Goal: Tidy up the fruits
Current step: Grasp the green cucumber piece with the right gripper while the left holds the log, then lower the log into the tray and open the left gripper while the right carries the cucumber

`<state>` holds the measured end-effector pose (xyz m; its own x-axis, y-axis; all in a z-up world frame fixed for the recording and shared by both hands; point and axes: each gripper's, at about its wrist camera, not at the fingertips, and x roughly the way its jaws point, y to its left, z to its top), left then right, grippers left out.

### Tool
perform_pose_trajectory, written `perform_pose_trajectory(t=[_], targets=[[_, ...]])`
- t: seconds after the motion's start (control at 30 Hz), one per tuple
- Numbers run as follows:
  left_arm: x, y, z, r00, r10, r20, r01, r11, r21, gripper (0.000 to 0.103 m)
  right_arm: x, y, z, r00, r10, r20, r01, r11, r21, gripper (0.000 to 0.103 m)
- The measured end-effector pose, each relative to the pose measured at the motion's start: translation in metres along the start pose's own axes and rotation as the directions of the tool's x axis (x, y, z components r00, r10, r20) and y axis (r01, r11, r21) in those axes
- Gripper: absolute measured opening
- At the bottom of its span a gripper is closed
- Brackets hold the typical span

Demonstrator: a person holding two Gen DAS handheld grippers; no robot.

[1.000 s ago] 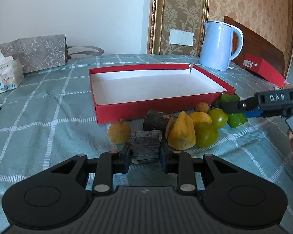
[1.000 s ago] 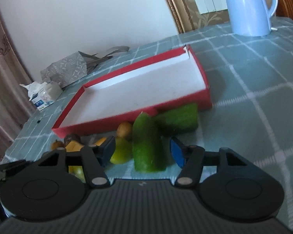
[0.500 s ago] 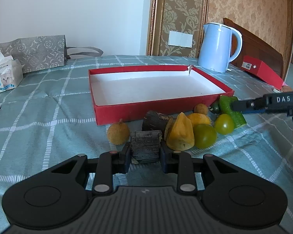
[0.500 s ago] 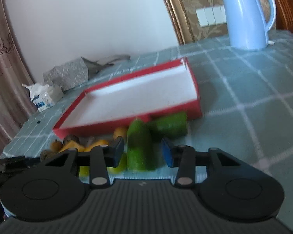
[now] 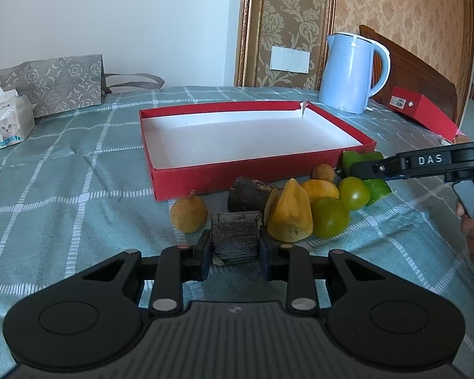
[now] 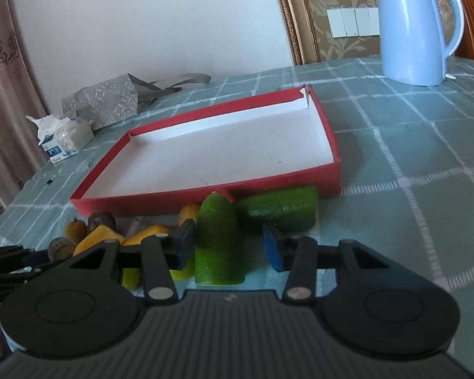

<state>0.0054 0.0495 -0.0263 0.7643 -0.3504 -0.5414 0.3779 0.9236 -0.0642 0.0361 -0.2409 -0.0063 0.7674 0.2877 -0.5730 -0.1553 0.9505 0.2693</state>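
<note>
My left gripper (image 5: 233, 252) is shut on a dark brown chunk (image 5: 235, 233) lying on the checked cloth in front of the red tray (image 5: 237, 177). Behind it cluster a round brown fruit (image 5: 189, 213), a yellow wedge (image 5: 289, 216), two green round fruits (image 5: 330, 218) and another dark chunk (image 5: 251, 194). In the right wrist view a green cucumber piece (image 6: 219, 237) stands between the fingers of my right gripper (image 6: 229, 246). Its jaws are opening: the left pad touches the piece and a gap shows at the right pad. A second cucumber piece (image 6: 281, 210) lies beside the tray (image 6: 173, 200), which holds nothing.
A blue kettle (image 5: 350, 72) stands behind the tray at the right, with a red box (image 5: 423, 110) further right. A tissue pack (image 5: 3, 120) and a grey paper bag (image 5: 53, 85) sit at the far left. A person's hand (image 5: 472, 230) holds the right gripper's handle.
The right gripper's jaws came in from wide to close around the upright cucumber piece, and its view rolled level. The left gripper and its chunk have not moved.
</note>
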Motion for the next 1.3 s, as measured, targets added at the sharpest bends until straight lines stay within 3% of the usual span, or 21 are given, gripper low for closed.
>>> perform_pose_trajectory(t=[0.1, 0.4, 0.5, 0.53, 0.57, 0.63, 0.7, 0.73, 0.77, 0.83, 1.0, 1.13, 1.3], targets=[[0.0, -0.001, 0.0, 1.0, 0.008, -0.002, -0.008, 1.0, 0.01, 0.028, -0.002, 0.011, 0.001, 0.999, -0.036, -0.001, 0.036, 0.995, -0.095, 0.043], [0.0, -0.004, 0.0, 1.0, 0.016, -0.005, -0.015, 1.0, 0.012, 0.028, -0.013, 0.008, -0.007, 0.999, -0.047, 0.012, 0.048, 0.993, -0.107, 0.043], [0.0, -0.005, 0.0, 1.0, 0.018, -0.003, -0.018, 1.0, 0.014, 0.028, -0.008, -0.001, -0.003, 1.0, -0.017, -0.008, 0.017, 0.999, -0.04, 0.043], [0.0, -0.005, 0.0, 1.0, 0.018, -0.005, -0.018, 1.0, 0.013, 0.028, -0.005, -0.003, -0.001, 1.0, -0.01, -0.018, 0.01, 0.999, -0.035, 0.044], [0.0, -0.005, 0.0, 1.0, 0.016, -0.006, -0.016, 1.0, 0.012, 0.028, -0.004, -0.003, 0.0, 1.0, -0.017, -0.023, 0.016, 0.999, -0.038, 0.054], [-0.001, -0.006, 0.0, 1.0, 0.015, -0.005, -0.015, 1.0, 0.01, 0.028, -0.002, -0.006, 0.001, 0.999, -0.043, -0.034, 0.042, 0.999, -0.025, 0.064], [0.0, -0.005, 0.0, 1.0, 0.015, -0.005, -0.015, 1.0, 0.01, 0.028, -0.001, -0.01, -0.002, 1.0, -0.021, -0.014, 0.02, 0.999, -0.025, 0.06], [0.0, -0.005, 0.0, 1.0, 0.013, -0.006, -0.013, 1.0, 0.008, 0.028, -0.001, -0.01, -0.004, 1.0, 0.008, -0.004, -0.008, 0.999, -0.032, 0.039], [0.0, -0.005, 0.0, 1.0, 0.013, -0.007, -0.013, 1.0, 0.007, 0.028, -0.003, -0.007, -0.005, 0.999, 0.037, -0.001, -0.037, 0.998, -0.05, 0.033], [0.0, -0.005, 0.0, 1.0, 0.014, -0.006, -0.014, 1.0, 0.008, 0.028, -0.004, -0.001, -0.005, 1.0, 0.018, 0.003, -0.018, 0.997, -0.079, 0.034], [0.0, -0.005, 0.001, 1.0, 0.014, -0.002, -0.014, 1.0, 0.001, 0.028, -0.008, -0.011, -0.007, 0.998, 0.049, 0.027, -0.049, 0.999, -0.02, 0.034], [-0.003, -0.003, 0.001, 1.0, 0.023, 0.016, -0.022, 1.0, -0.017, 0.029, -0.02, 0.003, -0.012, 0.996, 0.031, 0.087, -0.02, 0.992, -0.129, 0.032], [-0.006, -0.004, 0.002, 0.997, 0.068, 0.042, -0.068, 0.998, -0.016, 0.029, -0.035, 0.03, -0.019, 0.972, -0.051, 0.23, 0.121, 0.945, -0.303, 0.03]])
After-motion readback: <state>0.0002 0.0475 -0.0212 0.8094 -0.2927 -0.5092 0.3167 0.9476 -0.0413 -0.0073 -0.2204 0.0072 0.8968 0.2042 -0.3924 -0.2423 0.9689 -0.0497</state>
